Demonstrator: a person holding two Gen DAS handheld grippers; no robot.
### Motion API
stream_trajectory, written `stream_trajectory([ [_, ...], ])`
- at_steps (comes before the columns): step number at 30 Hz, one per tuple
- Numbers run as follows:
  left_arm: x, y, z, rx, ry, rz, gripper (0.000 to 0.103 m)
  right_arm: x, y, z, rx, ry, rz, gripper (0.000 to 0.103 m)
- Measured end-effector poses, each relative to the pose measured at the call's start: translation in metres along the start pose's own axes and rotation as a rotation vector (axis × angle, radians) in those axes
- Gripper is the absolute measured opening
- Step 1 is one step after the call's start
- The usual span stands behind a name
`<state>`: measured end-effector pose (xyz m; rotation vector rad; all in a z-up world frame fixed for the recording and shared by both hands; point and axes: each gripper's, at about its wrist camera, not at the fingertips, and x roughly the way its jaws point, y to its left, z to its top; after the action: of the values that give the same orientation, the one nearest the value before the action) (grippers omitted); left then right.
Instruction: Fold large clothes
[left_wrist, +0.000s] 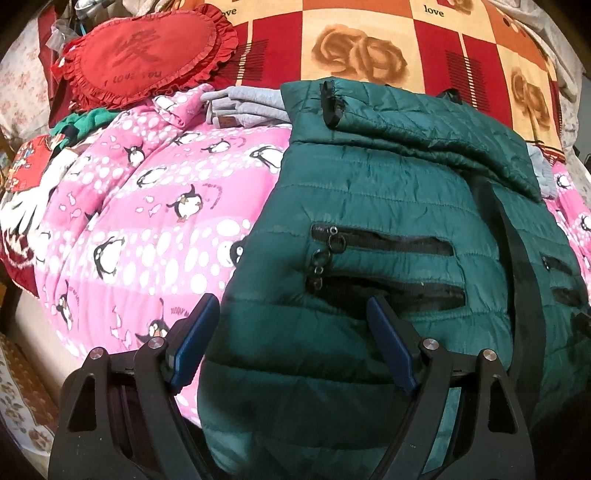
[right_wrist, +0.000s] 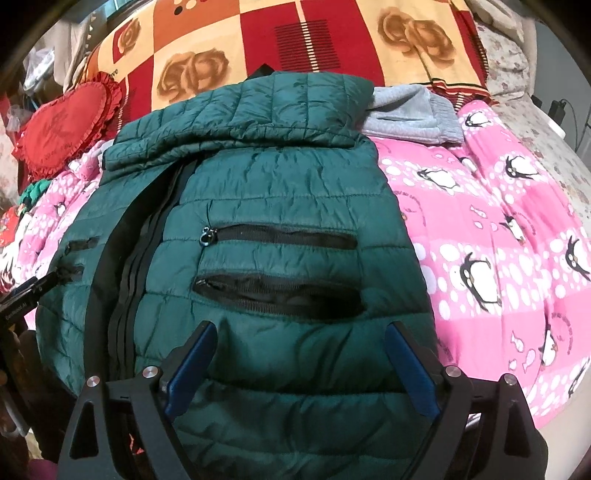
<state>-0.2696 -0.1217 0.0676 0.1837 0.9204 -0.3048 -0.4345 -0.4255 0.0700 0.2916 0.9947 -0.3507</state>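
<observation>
At the far left, a red heart-shaped cushion (left_wrist: 147, 55) with a ruffled edge is lying on the bed, its upper edge against the checked rose-print blanket (left_wrist: 354, 44) at the head. Below it, the pink fleece cover (left_wrist: 147, 206) printed with penguins and white dots is spreading soft and rumpled across the bed. A folded grey knit garment (left_wrist: 247, 105) is resting at the cover's far edge, partly tucked behind the jacket.

You are holding the left hand-held gripper (left_wrist: 290, 301) with its jaws spread wide and gripping nothing; its blue pads (left_wrist: 195, 339) are hovering over the jacket's left edge, where puffy green meets pink fleece.

The dark green quilted jacket (left_wrist: 388, 192) is lying front-up on the pink cover, in the middle of the bed. Its shell is looking smooth and slightly shiny, stitched in horizontal puffed channels. A sleeve (left_wrist: 417, 122) with a black cuff is lying folded across the chest. Two black zippered pockets, their openings gaping, are sitting on each front panel, and a black zipper is running down the centre.

You are holding the right hand-held gripper (right_wrist: 301, 326) equally wide and empty, just below the lower pocket (right_wrist: 280, 295) on the jacket's right panel.
</observation>
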Motion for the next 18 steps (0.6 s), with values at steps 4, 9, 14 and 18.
stream_trajectory([
  [4, -0.001, 0.002, -0.007, 0.008, 0.016, -0.002, 0.082, -0.001, -0.001, -0.005, -0.005, 0.01, -0.008, 0.091],
  [9, -0.003, 0.009, -0.014, 0.003, 0.029, -0.009, 0.082, -0.003, -0.005, -0.009, 0.001, 0.016, -0.011, 0.091],
  [14, -0.002, 0.014, -0.017, -0.008, 0.042, -0.017, 0.082, -0.003, -0.008, -0.014, 0.005, 0.031, -0.011, 0.091],
  [18, -0.003, 0.017, -0.02, -0.009, 0.052, -0.031, 0.082, -0.002, -0.013, -0.018, 0.015, 0.043, -0.012, 0.091],
])
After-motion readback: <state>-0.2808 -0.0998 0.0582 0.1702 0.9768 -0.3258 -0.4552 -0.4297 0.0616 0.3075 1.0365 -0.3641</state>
